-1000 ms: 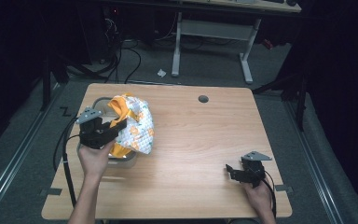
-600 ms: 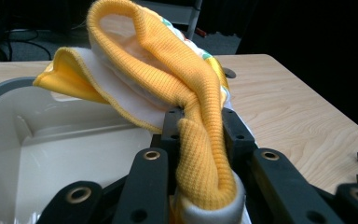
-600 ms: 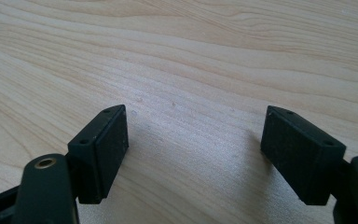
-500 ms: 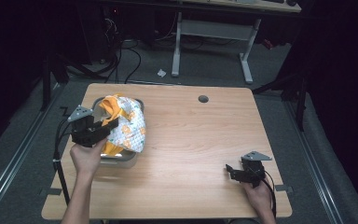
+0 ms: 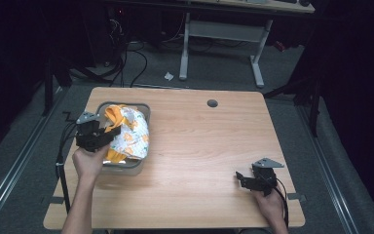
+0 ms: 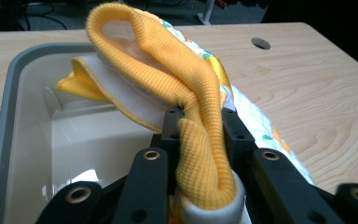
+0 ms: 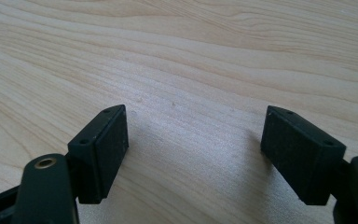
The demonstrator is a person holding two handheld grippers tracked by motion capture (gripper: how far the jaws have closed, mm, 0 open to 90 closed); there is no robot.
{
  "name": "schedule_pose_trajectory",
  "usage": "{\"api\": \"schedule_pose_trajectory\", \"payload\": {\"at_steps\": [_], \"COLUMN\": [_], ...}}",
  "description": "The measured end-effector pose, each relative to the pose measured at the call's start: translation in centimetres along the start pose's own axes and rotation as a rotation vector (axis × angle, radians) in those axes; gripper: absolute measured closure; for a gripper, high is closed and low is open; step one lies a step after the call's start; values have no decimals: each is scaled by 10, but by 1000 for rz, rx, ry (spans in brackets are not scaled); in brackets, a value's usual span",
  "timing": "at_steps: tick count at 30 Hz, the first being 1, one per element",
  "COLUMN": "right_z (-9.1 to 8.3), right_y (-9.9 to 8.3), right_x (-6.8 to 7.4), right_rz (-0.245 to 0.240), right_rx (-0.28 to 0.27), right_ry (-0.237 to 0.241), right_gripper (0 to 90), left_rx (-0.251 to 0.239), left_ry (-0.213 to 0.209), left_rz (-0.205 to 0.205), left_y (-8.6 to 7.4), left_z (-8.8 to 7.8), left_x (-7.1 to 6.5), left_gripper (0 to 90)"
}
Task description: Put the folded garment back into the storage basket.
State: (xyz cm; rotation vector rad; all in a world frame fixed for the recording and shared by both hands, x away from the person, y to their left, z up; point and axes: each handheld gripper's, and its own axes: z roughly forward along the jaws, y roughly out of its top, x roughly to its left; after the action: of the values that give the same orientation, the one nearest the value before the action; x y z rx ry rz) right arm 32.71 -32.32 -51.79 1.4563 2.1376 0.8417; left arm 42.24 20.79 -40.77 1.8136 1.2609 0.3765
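A small garment (image 5: 129,134) with orange ribbed trim and a white patterned body hangs over a grey plastic bin (image 5: 143,111) at the table's left. My left gripper (image 5: 108,134) is shut on its orange ribbed band (image 6: 200,154), which bunches between the jaws above the bin's pale inside (image 6: 74,140). The cloth drapes past the bin's right rim onto the wood. Near the front right of the table, my right gripper (image 5: 241,179) rests low over bare wood, open, with nothing between its black pads (image 7: 105,144).
The wooden table (image 5: 209,146) has a round cable hole (image 5: 212,103) at the back. Beyond the far edge stand a white desk frame (image 5: 219,44) and loose cables on a dark floor.
My left gripper has carried the garment leftward and down, from beside the bin to over it. The right gripper has stayed where it was.
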Motion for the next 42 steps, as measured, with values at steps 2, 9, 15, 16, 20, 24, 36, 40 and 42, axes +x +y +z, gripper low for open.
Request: {"api": "schedule_pose_trajectory", "payload": {"at_steps": [2,9,15,16,20,24,36,40,42], "right_z": [0,0,0,0,0,0,0,0,0], "right_y": [0,0,0,0,0,0,0,0,0], "right_x": [0,0,0,0,0,0,0,0,0], "right_rz": [1,0,0,0,0,0,0,-1,0], "right_rx": [0,0,0,0,0,0,0,0,0], "right_ry": [0,0,0,0,0,0,0,0,0], "right_gripper": [235,234,234,235,235,234,235,235,234], "left_rx": [18,65,105,121,145,185,209,160,151], "left_ry": [12,77,111,120,143,160,259,258,253], "left_rz": [3,46,58,60,66,64,88,84,81], "left_y": [-1,-4,-9,-10,-12,-15,-17,-14,-14], "left_z": [3,13,24,26,32,38,39,32,30], "left_x": [3,5,7,7,8,11,5,1,0], "left_gripper": [749,742,742,742,740,727,483,420,411]}}
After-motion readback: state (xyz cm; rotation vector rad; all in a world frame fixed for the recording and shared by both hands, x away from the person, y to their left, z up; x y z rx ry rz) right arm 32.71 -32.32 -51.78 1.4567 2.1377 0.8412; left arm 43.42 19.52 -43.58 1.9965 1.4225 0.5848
